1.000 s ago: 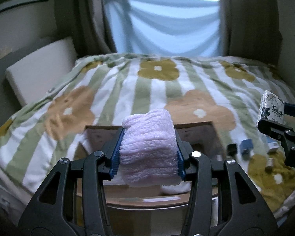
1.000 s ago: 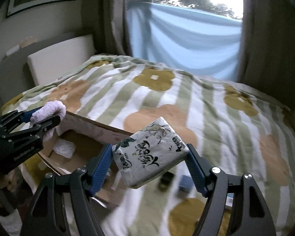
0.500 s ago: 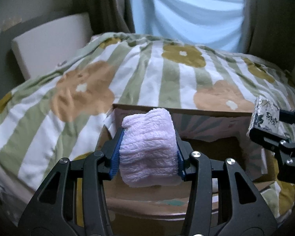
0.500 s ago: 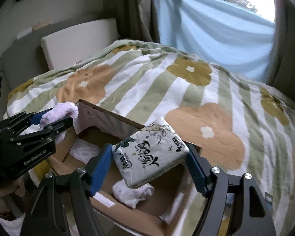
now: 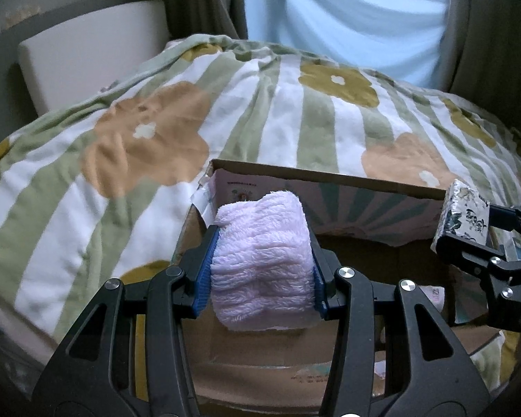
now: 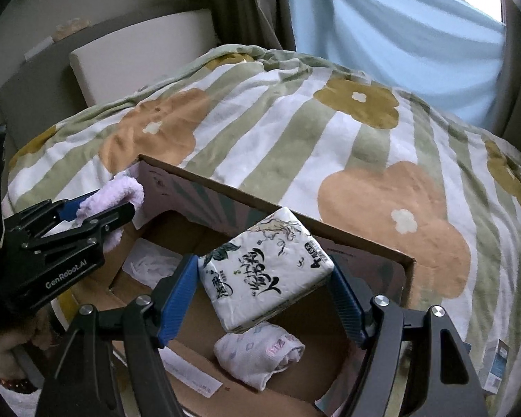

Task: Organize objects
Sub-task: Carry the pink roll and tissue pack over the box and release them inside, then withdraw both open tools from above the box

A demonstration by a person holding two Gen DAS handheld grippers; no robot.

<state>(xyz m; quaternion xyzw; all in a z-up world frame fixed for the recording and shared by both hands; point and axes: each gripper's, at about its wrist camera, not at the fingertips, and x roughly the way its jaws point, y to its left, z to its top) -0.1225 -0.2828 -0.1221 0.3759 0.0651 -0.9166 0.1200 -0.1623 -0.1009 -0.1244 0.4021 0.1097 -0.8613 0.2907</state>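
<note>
Bedspread [image 6: 295, 132] backdrop; towel [image 5: 260, 271] clamped by left gripper [image 5: 260, 274], tissue pack [image 6: 264, 271] by right gripper [image 6: 264, 292], both held over box [image 6: 330, 236] at 6 o'clock, likely for dropping in.

a bed carries everything, covered by a blanket [image 6: 295, 132] striped green and white with tan and mustard flowers. an open cardboard box [image 6: 271, 205] sits on the blanket at its near edge, about 6 o'clock in the right wrist view. a small blue-and-white carton [image 6: 496, 365] lies on the blanket at about 4 o'clock, just beside the box's right wall.
</note>
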